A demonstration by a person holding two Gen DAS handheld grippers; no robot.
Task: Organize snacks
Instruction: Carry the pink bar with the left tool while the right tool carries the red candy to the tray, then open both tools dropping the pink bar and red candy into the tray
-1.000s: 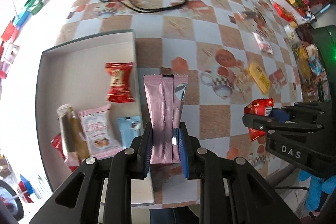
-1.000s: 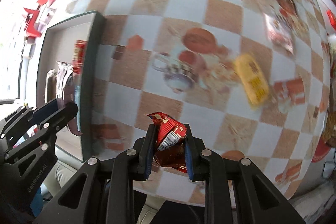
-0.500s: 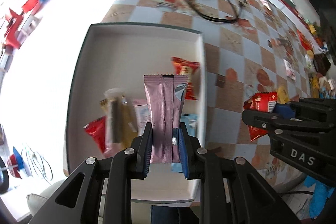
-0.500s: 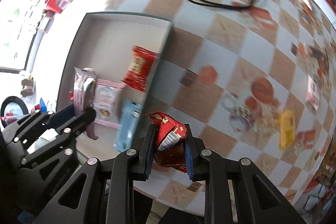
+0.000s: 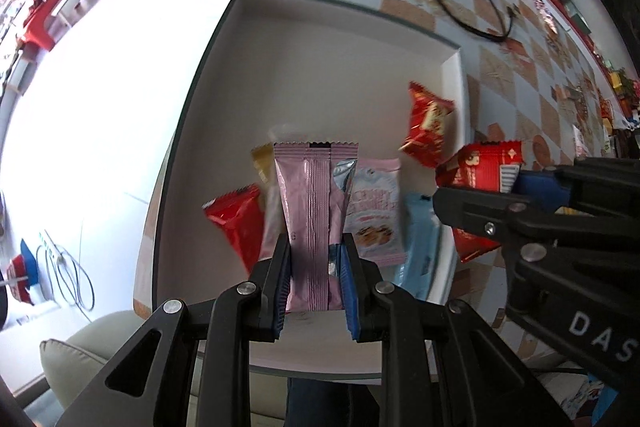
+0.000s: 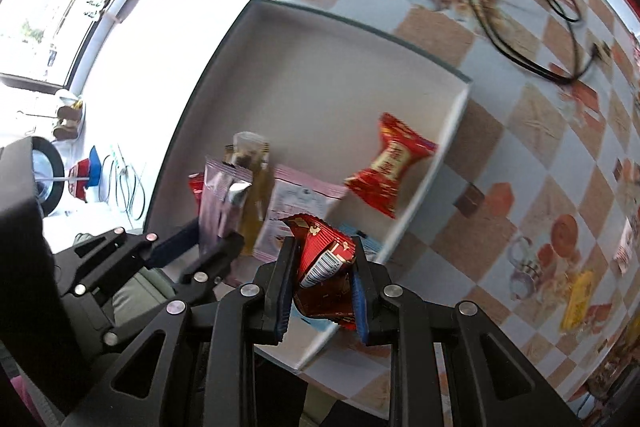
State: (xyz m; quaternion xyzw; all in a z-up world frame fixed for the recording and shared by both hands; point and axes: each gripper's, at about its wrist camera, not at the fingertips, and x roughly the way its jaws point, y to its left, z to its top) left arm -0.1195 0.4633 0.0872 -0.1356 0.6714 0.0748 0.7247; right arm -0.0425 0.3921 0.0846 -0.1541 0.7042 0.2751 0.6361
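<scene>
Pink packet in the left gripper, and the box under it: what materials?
Pink packet: looks like thin plastic film, matte pink outside, shiny silver at a curled edge, crimped zigzag top, ribbed back seam. Box: probably cardboard, matte white inside with a dark outer rim and straight thin walls.

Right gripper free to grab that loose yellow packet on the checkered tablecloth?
Probably not: the right gripper is shut on a red snack packet. The yellow packet lies unobstructed, but the jaws must empty first.

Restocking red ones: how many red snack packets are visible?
3, maybe more hidden: red packet in right jaws; red candy-style packet by tray's right wall; red pack at tray's left.
</scene>
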